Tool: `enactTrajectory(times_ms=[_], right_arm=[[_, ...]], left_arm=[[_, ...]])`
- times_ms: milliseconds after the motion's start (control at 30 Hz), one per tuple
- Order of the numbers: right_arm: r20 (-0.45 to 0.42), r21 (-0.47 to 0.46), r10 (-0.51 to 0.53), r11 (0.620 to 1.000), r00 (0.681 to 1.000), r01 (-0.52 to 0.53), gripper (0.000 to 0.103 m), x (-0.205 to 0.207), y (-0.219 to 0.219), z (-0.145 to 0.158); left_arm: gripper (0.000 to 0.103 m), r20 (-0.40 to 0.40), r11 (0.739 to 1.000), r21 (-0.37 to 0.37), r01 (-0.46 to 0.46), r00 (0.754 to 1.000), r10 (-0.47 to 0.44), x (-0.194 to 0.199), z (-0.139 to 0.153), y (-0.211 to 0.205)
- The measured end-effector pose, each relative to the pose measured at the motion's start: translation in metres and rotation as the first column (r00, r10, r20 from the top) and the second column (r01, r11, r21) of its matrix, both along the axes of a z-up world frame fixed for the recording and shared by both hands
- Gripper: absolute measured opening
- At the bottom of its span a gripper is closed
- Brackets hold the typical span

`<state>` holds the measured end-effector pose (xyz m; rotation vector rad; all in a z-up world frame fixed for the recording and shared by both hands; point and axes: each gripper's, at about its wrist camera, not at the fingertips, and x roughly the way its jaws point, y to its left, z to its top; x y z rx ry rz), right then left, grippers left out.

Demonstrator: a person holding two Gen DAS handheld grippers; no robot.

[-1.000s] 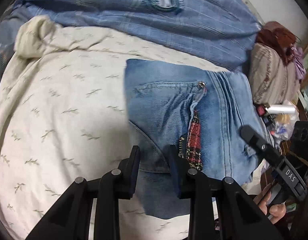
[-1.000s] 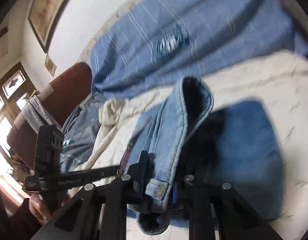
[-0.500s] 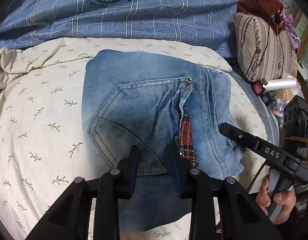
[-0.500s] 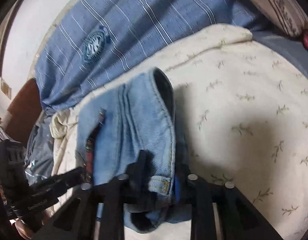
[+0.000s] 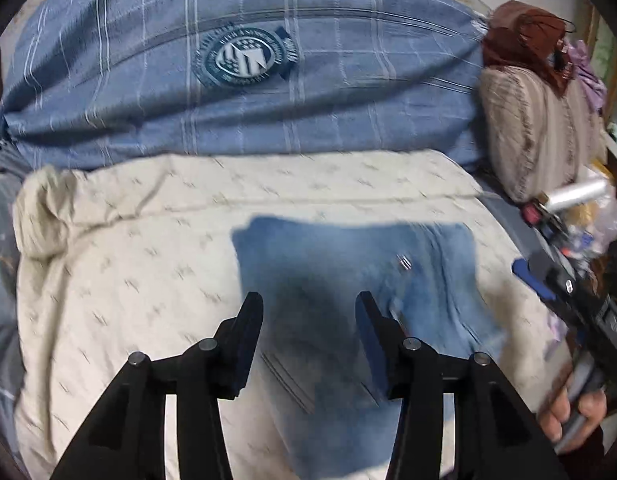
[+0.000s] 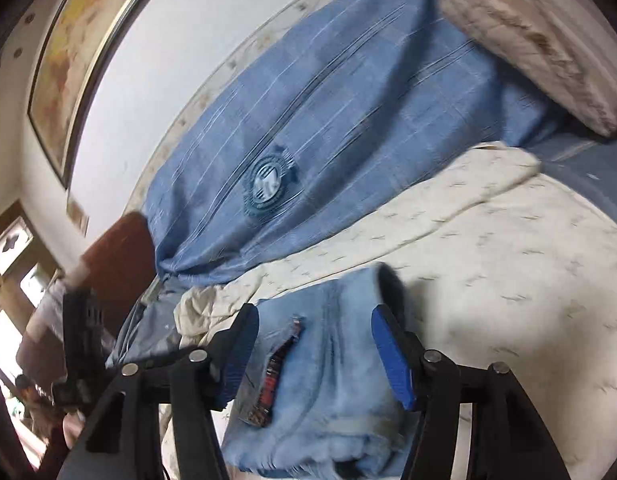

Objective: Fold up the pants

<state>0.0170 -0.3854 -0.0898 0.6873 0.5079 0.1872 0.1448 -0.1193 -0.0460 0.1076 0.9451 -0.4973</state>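
Note:
The blue denim pants lie folded in a compact stack on the cream patterned sheet. My left gripper is open and empty, held above the near part of the pants. In the right wrist view the pants lie flat with a red plaid lining strip showing. My right gripper is open and empty just above them. The right gripper also shows at the right edge of the left wrist view, held by a hand. Both views are blurred.
A blue plaid duvet with a round crest is bunched at the back of the bed. A striped beige pillow lies at the right. Clutter with a white tube sits beside the bed. A framed picture hangs on the wall.
My right gripper has opened and let go of the pants' waistband, which now lies flat. My left gripper has opened wider and pulled back from the pants.

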Motion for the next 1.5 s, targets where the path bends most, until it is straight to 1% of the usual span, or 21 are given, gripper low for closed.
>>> enactTrajectory(times_ms=[67,167,300,367,433,500,533,567,667,733,767,833,933,1000,1033,1100,1167,1267,1400,1467,1500], right_arm=[[-0.023,0.049,0.050,0.998,0.998,-0.049,0.056,0.021,0.006,-0.005],[-0.074,0.089,0.083,0.993,0.994,-0.077,0.056,0.048,0.008,-0.017],[-0.127,0.137,0.080,0.989,0.989,-0.062,0.057,0.072,0.005,-0.034],[-0.176,0.147,0.081,0.988,0.981,-0.056,0.057,0.078,-0.004,-0.046],[-0.224,0.148,0.075,0.988,0.972,-0.042,0.057,0.086,-0.007,-0.058],[-0.280,0.134,0.071,0.990,0.957,-0.034,0.057,0.094,-0.009,-0.070],[-0.300,0.138,0.077,0.990,0.951,-0.036,0.057,0.098,-0.010,-0.076],[-0.306,0.140,0.080,0.989,0.949,-0.038,0.057,0.100,-0.012,-0.079],[-0.319,0.118,0.089,0.992,0.944,-0.053,0.057,0.106,-0.013,-0.083],[-0.324,0.101,0.091,0.993,0.942,-0.061,0.057,0.108,-0.012,-0.084],[-0.324,0.090,0.093,0.994,0.942,-0.067,0.057,0.108,-0.011,-0.083],[-0.318,0.082,0.098,0.994,0.943,-0.076,0.057,0.106,-0.011,-0.081],[-0.294,0.103,0.100,0.992,0.951,-0.072,0.057,0.094,-0.012,-0.070],[-0.243,0.094,0.108,0.992,0.964,-0.088,0.057,0.078,-0.010,-0.057],[-0.213,0.076,0.112,0.992,0.971,-0.098,0.057,0.069,-0.007,-0.050],[-0.173,0.051,0.123,0.992,0.977,-0.116,0.057,0.054,-0.002,-0.039],[-0.146,0.033,0.142,0.990,0.979,-0.139,0.057,0.039,0.005,-0.031],[-0.131,-0.004,0.168,0.985,0.977,-0.170,0.057,0.017,0.018,-0.024],[-0.165,-0.039,0.187,0.980,0.969,-0.196,0.057,-0.007,0.035,-0.029],[-0.174,-0.064,0.182,0.979,0.968,-0.195,0.057,-0.016,0.042,-0.032],[-0.181,-0.070,0.181,0.978,0.967,-0.196,0.057,-0.017,0.043,-0.034]], left_arm=[[0.049,0.009,0.999,0.028,-0.021,1.000,0.021,0.013,-0.002,-0.006],[0.049,0.000,0.998,0.047,-0.041,0.999,0.041,0.030,-0.009,-0.015],[0.049,-0.038,0.995,0.071,-0.065,0.997,0.068,0.051,-0.026,-0.030],[0.049,-0.059,0.994,0.085,-0.066,0.996,0.071,0.058,-0.037,-0.036],[0.050,-0.068,0.992,0.103,-0.069,0.995,0.076,0.065,-0.047,-0.042],[0.056,-0.078,0.989,0.121,-0.080,0.993,0.090,0.072,-0.056,-0.046],[0.061,-0.080,0.987,0.133,-0.094,0.991,0.105,0.076,-0.061,-0.046],[0.064,-0.080,0.985,0.140,-0.101,0.990,0.113,0.078,-0.064,-0.046],[0.070,-0.065,0.976,0.178,-0.124,0.988,0.138,0.087,-0.076,-0.051],[0.071,-0.071,0.970,0.202,-0.139,0.985,0.156,0.091,-0.084,-0.053],[0.071,-0.073,0.968,0.205,-0.145,0.984,0.163,0.092,-0.085,-0.054],[0.071,-0.083,0.970,0.184,-0.159,0.981,0.176,0.091,-0.082,-0.050],[0.070,-0.112,0.980,0.090,-0.176,0.976,0.185,0.084,-0.064,-0.032],[0.070,-0.093,0.983,0.050,-0.179,0.979,0.183,0.071,-0.049,-0.021],[0.070,-0.077,0.983,0.046,-0.176,0.981,0.179,0.063,-0.042,-0.017],[0.070,-0.050,0.986,0.053,-0.160,0.985,0.163,0.041,-0.032,-0.012],[0.070,-0.042,0.990,0.063,-0.130,0.990,0.133,0.017,-0.027,-0.004],[0.070,-0.034,0.990,0.110,-0.087,0.995,0.092,-0.016,-0.032,0.001],[0.070,-0.016,0.986,0.161,-0.031,0.999,0.034,-0.051,-0.042,-0.003],[0.070,-0.016,0.985,0.170,-0.020,1.000,0.023,-0.061,-0.047,-0.007],[0.070,-0.030,0.986,0.167,-0.014,0.999,0.020,-0.063,-0.051,-0.008]])
